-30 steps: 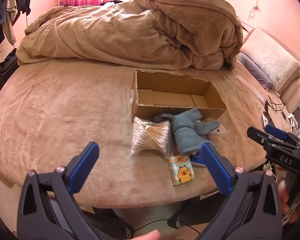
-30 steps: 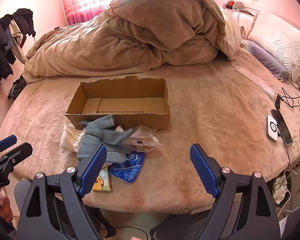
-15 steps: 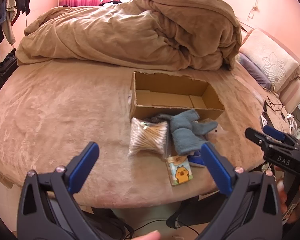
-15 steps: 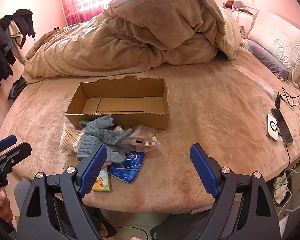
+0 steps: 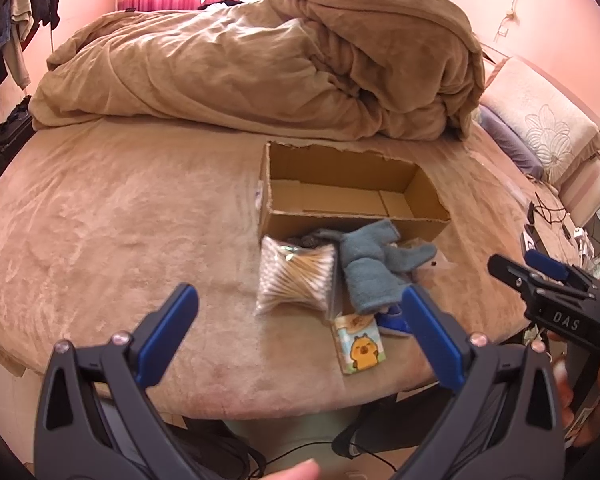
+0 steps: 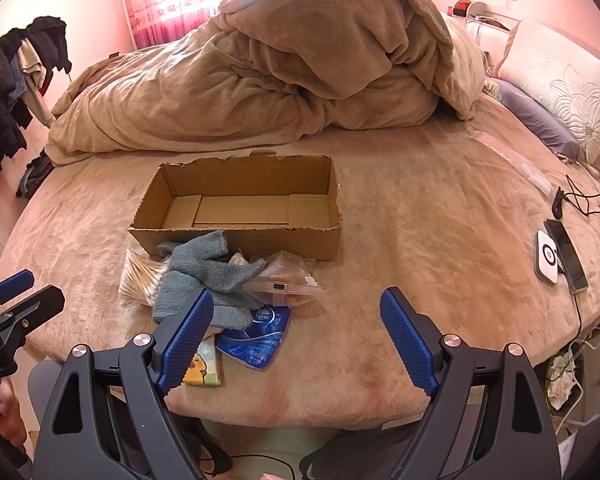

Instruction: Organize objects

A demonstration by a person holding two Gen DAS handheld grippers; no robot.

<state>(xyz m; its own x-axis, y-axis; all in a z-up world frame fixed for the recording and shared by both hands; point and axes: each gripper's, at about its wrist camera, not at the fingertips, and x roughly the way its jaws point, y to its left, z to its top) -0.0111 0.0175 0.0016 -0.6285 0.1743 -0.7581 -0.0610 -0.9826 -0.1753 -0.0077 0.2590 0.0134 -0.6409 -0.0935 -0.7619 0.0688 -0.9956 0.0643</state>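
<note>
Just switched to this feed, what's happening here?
A person holds a gripper in each hand over a bed. The left gripper and right gripper are both open and hold nothing. The cardboard box is empty. A pile lies in front of it: cotton swab bag, grey cloth, blue packet, cartoon tissue pack. Nothing is sorted yet.

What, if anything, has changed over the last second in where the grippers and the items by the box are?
Almost nothing. The left gripper and right gripper hang open and empty over the bed edge as before; the left view drifts only slightly. The cardboard box is still empty, and the grey cloth, cotton swab bag and cartoon packet lie untouched.
</note>
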